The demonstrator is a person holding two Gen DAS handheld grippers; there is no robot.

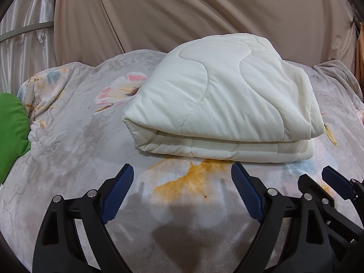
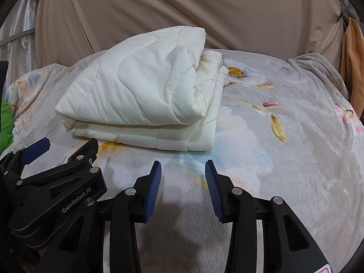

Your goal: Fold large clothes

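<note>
A cream quilted blanket (image 1: 218,100) lies folded in a thick stack on the bed; it also shows in the right wrist view (image 2: 145,97). My left gripper (image 1: 182,170) is open and empty, just in front of the blanket's near folded edge. My right gripper (image 2: 183,167) is open and empty, in front of the blanket's near right corner. In the left wrist view the right gripper's blue finger (image 1: 336,182) shows at the lower right. In the right wrist view the left gripper (image 2: 61,145) sits at the lower left.
The bed has a grey plush cover with flower prints (image 1: 68,136), also in the right wrist view (image 2: 284,147). A green cushion (image 1: 11,132) lies at the left edge. A beige curtain (image 1: 204,11) hangs behind. Orange cloth (image 2: 352,68) hangs at far right.
</note>
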